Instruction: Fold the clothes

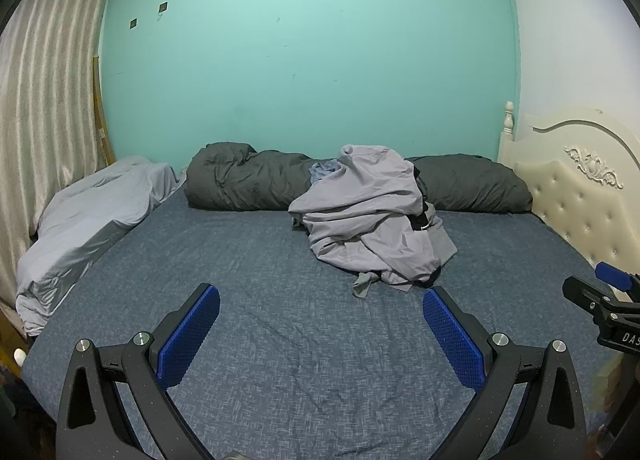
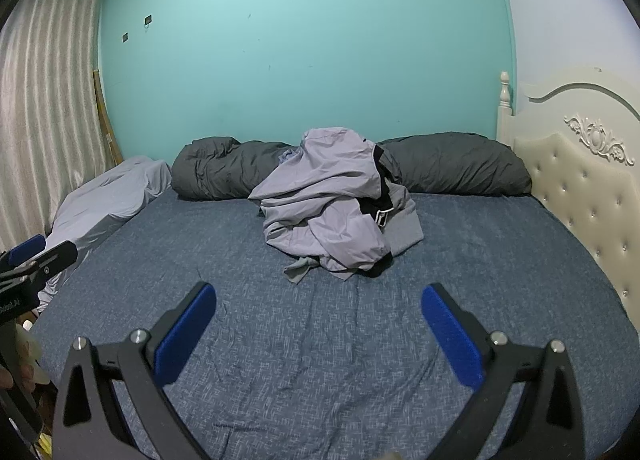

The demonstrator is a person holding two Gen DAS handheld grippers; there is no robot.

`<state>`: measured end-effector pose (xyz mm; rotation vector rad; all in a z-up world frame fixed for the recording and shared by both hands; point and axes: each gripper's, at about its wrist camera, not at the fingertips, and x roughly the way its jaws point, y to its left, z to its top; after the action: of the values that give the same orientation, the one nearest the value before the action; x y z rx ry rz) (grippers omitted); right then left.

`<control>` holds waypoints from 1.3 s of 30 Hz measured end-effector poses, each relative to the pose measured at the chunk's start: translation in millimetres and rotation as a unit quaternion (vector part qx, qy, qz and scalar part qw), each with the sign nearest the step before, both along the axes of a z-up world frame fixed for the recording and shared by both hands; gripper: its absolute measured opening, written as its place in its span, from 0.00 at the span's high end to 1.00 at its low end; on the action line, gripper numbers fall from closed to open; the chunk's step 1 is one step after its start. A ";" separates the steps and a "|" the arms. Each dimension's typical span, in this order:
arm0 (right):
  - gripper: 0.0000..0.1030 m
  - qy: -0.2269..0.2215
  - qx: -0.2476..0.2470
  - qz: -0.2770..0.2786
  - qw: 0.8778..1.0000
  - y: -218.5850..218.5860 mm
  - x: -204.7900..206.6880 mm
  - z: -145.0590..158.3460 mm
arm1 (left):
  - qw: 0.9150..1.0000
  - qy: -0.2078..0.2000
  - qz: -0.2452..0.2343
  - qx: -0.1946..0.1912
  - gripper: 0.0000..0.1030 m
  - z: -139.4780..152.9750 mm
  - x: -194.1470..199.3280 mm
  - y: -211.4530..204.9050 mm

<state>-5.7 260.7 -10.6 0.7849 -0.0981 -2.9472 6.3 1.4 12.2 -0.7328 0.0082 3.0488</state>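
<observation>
A heap of crumpled clothes (image 1: 368,216) lies at the far middle of the bed, mostly pale lilac-grey fabric with a black strap and buckle (image 1: 424,222) on its right side; the right wrist view shows the same heap of clothes (image 2: 332,200). My left gripper (image 1: 320,296) hangs open over the near part of the blue sheet, nothing between its blue pads. My right gripper (image 2: 318,294) is open too, also short of the heap. Each gripper shows at the edge of the other's view: the right gripper (image 1: 600,292) at the right, the left gripper (image 2: 36,256) at the left.
The bed's blue patterned sheet (image 1: 280,340) spreads flat before both grippers. A dark grey rolled duvet (image 1: 240,180) runs along the teal wall. A pale grey bundle (image 1: 88,220) lies at the left edge. A cream tufted headboard (image 1: 580,200) stands right, a curtain (image 1: 40,100) left.
</observation>
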 end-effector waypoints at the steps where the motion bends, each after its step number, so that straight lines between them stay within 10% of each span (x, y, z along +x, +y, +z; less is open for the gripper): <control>1: 0.00 0.000 0.000 0.000 1.000 0.2 0.0 0.0 | 1.000 0.000 0.001 0.000 0.00 -0.2 0.3 0.3; 39: 0.00 -0.033 -0.003 -0.013 0.999 6.8 -42.8 -23.7 | 1.000 -0.008 0.005 0.014 0.00 -25.8 -37.3 -18.5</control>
<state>-48.5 267.5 -34.3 0.8882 -0.1214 -2.9435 -31.1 -17.1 -13.6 -0.7588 -0.0388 3.0455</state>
